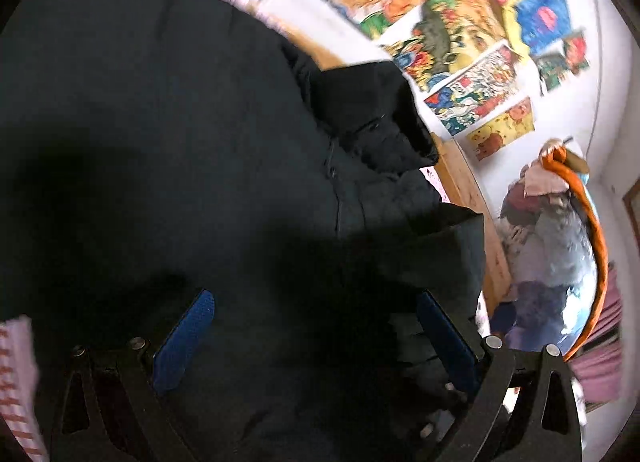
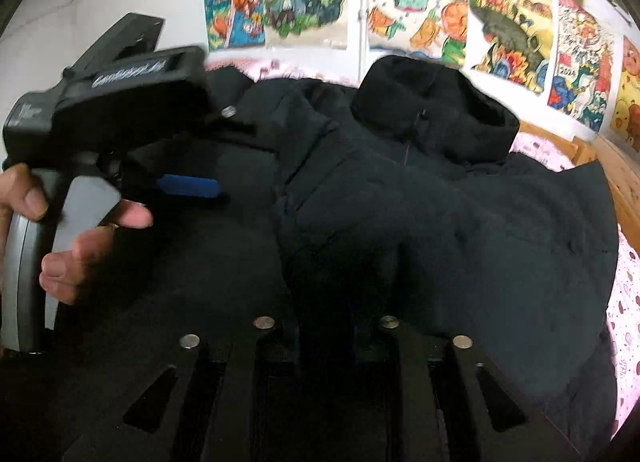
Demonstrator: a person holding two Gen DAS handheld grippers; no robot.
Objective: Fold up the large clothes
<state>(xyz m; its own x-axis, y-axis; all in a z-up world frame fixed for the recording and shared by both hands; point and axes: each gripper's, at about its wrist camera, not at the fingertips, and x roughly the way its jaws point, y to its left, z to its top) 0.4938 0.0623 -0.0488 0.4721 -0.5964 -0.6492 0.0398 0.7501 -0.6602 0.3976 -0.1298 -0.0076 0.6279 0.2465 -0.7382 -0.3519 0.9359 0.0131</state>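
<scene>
black hooded jacket [image 2: 400,201] on the bed

spread flat over the pink sheet [image 2: 628,294], puffy, hood [image 2: 432,113] toward the wall-side edge.

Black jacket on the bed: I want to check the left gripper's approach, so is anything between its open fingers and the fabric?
Nothing visible stands in the way. The left gripper hangs open directly over the black jacket, with only dark fabric between its blue pads. The pink bedsheet shows only at the edges.
</scene>
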